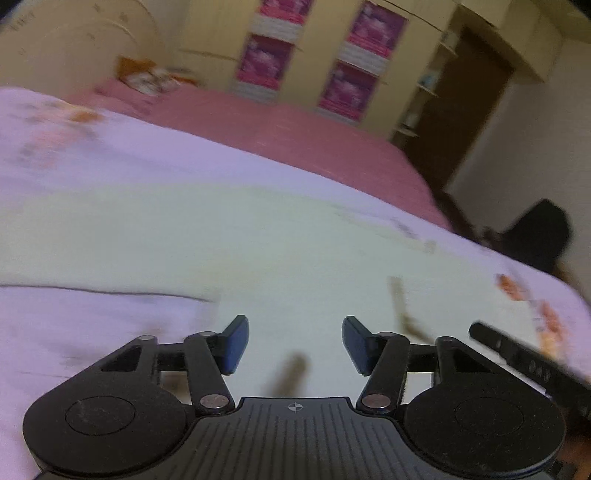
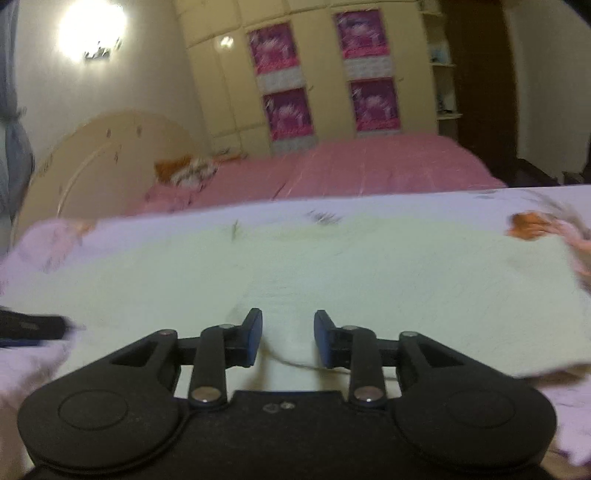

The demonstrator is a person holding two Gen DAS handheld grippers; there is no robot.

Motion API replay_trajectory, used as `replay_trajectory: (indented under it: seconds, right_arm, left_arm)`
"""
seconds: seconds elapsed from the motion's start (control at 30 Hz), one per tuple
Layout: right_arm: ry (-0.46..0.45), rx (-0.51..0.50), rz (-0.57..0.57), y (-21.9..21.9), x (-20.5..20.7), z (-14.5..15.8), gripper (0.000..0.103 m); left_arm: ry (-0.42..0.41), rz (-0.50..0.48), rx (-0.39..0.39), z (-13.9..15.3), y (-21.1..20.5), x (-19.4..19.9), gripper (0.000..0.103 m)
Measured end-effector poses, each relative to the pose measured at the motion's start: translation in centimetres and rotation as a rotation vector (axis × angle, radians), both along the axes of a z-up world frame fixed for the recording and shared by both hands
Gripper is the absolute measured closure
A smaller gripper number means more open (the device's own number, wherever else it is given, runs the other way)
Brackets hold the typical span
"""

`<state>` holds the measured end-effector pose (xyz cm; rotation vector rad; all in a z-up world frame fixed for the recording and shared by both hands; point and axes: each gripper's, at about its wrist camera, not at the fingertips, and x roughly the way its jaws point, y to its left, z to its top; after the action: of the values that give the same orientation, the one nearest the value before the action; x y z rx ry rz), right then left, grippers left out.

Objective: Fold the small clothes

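Jaws of the left gripper [image 1: 295, 345] and right gripper [image 2: 288, 338] are both wide apart and hold nothing. A pale green cloth [image 2: 332, 266] lies flat under them on a lilac sheet [image 1: 92, 155].

Background items only; both views blurred.

- Pink bedspread [image 2: 388, 166]: covers bed, far side of the lilac floral sheet [image 1: 110, 155].
- Headboard [image 2: 99, 147]: cream, arched, left end of bed.
- Orange/white patterned cloth [image 2: 188, 170]: bunched on bedspread, near headboard.
- Wardrobe [image 2: 229, 92]: cream, behind bed; four pink posters [image 2: 288, 114] on doors, 2 x 2 layout.
- Door [image 2: 480, 81]: dark brown, right of wardrobe; open shelves between.
- Wall lamp [image 2: 92, 29]: lit, above headboard.
- Dark object [image 1: 539, 232]: beyond bed's edge, unidentifiable.
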<state>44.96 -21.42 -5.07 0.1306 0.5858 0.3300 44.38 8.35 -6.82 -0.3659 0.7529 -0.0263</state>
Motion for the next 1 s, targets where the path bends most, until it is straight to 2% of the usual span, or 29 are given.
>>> replay_trajectory:
  seconds: [0.17, 0.33, 0.37, 0.4, 0.43, 0.47, 0.53, 0.6, 0.67, 0.73, 0.87, 1.0]
  right_arm:
    - [0.014, 0.079, -0.104, -6.3, -1.4, 0.6, 0.073]
    - [0.029, 0.164, -0.210, -11.3, -2.5, 0.0, 0.073]
    - [0.033, 0.176, -0.229, -12.0, -2.7, -0.3, 0.073]
    - [0.037, 0.187, -0.241, -12.7, -2.9, -0.7, 0.073]
    - [0.042, 0.202, -0.255, -13.4, -3.0, -0.9, 0.073]
    - [0.053, 0.225, -0.272, -14.2, -3.3, -1.3, 0.073]
    - [0.082, 0.294, -0.301, -15.8, -3.4, -2.0, 0.071]
    - [0.107, 0.371, -0.327, -17.0, -3.5, -2.7, 0.070]
    - [0.127, 0.462, -0.340, -18.2, -3.5, -3.4, 0.068]
    - [0.150, 0.549, -0.350, -19.0, -3.3, -3.9, 0.063]
    - [0.200, 0.748, -0.345, -19.6, -2.4, -5.4, 0.060]
    - [0.243, 0.897, -0.341, -19.7, -1.4, -7.0, 0.056]
  left_arm:
    - [0.045, -0.137, -0.117, -1.8, -5.2, 4.8, 0.046]
    - [0.099, -0.146, -0.179, -3.8, -8.0, 8.8, 0.046]
    - [0.095, -0.143, -0.178, -3.9, -8.3, 9.5, 0.050]
    - [0.093, -0.147, -0.164, -4.0, -8.8, 9.9, 0.078]
    - [0.099, -0.158, -0.141, -4.0, -9.2, 10.4, 0.099]
    - [0.095, -0.169, -0.146, -4.1, -9.4, 10.6, 0.099]
    - [0.029, -0.173, -0.134, -2.6, -8.9, 9.8, 0.099]
    - [-0.040, -0.153, -0.106, -0.9, -7.6, 9.0, 0.099]
    - [-0.064, -0.124, -0.090, 0.1, -5.7, 8.6, 0.099]
    - [-0.059, -0.090, -0.062, 0.2, -3.7, 8.6, 0.099]
    - [-0.029, -0.022, -0.065, -0.6, -0.1, 8.5, 0.099]
    - [-0.016, 0.003, -0.056, -1.7, 1.2, 8.4, 0.099]
